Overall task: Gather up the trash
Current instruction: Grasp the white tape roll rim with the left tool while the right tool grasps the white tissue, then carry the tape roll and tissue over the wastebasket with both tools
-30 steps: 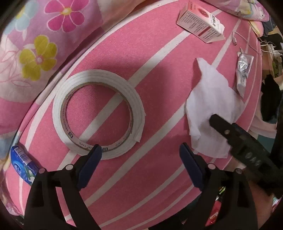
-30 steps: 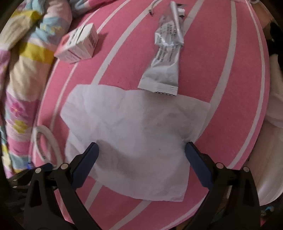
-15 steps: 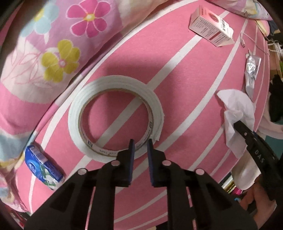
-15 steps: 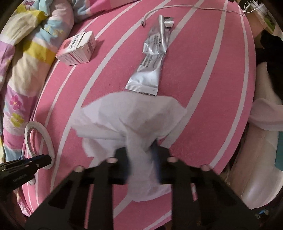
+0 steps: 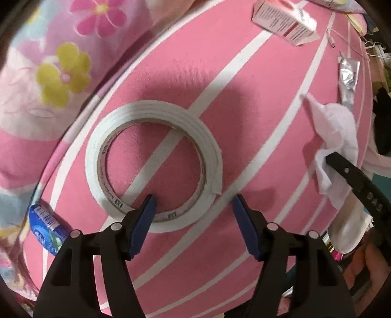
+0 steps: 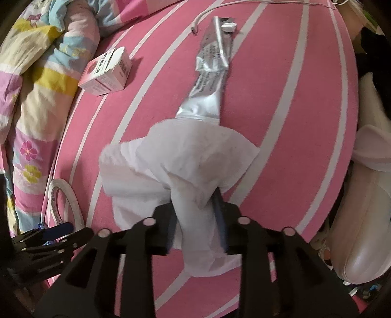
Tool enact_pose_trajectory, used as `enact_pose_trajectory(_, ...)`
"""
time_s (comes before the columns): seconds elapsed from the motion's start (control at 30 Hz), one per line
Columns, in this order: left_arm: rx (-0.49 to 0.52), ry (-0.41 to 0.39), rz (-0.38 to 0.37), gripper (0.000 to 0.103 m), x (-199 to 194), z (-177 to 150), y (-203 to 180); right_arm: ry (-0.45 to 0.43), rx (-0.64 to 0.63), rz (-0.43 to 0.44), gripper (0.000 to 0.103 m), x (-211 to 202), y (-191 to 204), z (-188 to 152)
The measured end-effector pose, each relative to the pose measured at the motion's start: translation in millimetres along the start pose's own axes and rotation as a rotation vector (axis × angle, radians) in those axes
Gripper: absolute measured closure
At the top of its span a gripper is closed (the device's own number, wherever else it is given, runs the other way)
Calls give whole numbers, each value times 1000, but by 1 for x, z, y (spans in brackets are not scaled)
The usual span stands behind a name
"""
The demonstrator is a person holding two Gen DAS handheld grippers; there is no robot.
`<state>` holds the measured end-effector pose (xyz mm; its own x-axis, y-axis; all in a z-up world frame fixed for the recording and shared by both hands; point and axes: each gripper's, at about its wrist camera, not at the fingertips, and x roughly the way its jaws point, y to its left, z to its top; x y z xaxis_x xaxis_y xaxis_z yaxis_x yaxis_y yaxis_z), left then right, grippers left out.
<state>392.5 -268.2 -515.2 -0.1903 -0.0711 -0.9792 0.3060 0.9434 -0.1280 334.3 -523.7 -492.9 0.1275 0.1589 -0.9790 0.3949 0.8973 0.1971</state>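
The left gripper (image 5: 193,228) points down over a pink bedsheet (image 5: 256,117) with white stripes. Its blue-padded jaws stand apart, having just been opening, and they hold nothing. The left pad sits over the near rim of a roll of white tape (image 5: 154,166); whether it touches cannot be told. The roll's cardboard core carries small printed lettering too blurred to read surely. Its loose end hangs at the right side, and it lies flat on the sheet.

The right gripper (image 6: 196,220) is closed on a crumpled white tissue (image 6: 180,159); its jaws have just eased slightly wider, yet the tissue is bunched between the pads and spills out ahead of them and below. In the left wrist view the right gripper's black arm shows the letters "DAS".

Just beyond the tissue lies a flattened silver tube (image 6: 207,80) with dark print, unreadable, its cap end pointing away. Farther left is a small pink-and-white carton (image 6: 106,72) with its flap open and its print illegible. A thin white cable (image 6: 244,5) runs along the far edge.

By the left gripper, at the sheet's edge, lies a blue packet (image 5: 46,232), its lettering unclear. A floral quilt (image 5: 56,63) borders the sheet.
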Motion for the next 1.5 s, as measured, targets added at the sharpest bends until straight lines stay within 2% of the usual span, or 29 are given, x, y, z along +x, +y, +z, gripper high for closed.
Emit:
enact_pose_trajectory(0.07,3,9,13,44,3,5,0,-9,-3,1,72,-2,-2,-1)
enact_pose_trajectory(0.1,-2,10,21,47,3,9,-3,-15,-5,-1,77,-2,-3,-2)
enact_pose_trajectory(0.13,-12,9,27,54,2,10,-2,-21,-5,-1,86,-2,-3,-5)
enact_pose_trajectory(0.2,-20,-2,48,75,0,9,6,-30,-4,10,98,-4,-7,-7)
enact_pose_trajectory(0.23,-15,-5,63,86,-1,7,9,-32,-7,11,99,-6,-8,-7)
enact_pose_trajectory(0.27,-12,-6,62,88,-3,6,10,-35,-10,13,100,-8,-8,-7)
enact_pose_trajectory(0.43,-5,-30,58,89,-16,7,7,-60,-5,29,100,-20,-10,-8)
enact_pose_trajectory(0.53,-18,-47,29,90,-27,13,-6,-73,4,47,100,-35,-13,-9)
enact_pose_trajectory(0.63,-20,-71,-3,90,-46,1,-5,-92,5,59,100,-59,-12,-15)
enact_pose_trajectory(0.93,-5,-158,-112,89,-141,-30,-28,-167,12,107,100,-157,6,-46)
enact_pose_trajectory(1.23,86,-265,-172,90,-241,-106,-81,-294,32,136,100,-286,5,-103)
enact_pose_trajectory(1.37,135,-317,-186,89,-287,-143,-98,-360,50,133,100,-349,0,-138)
enact_pose_trajectory(1.5,184,-372,-214,89,-328,-179,-121,-409,65,117,100,-395,-9,-170)
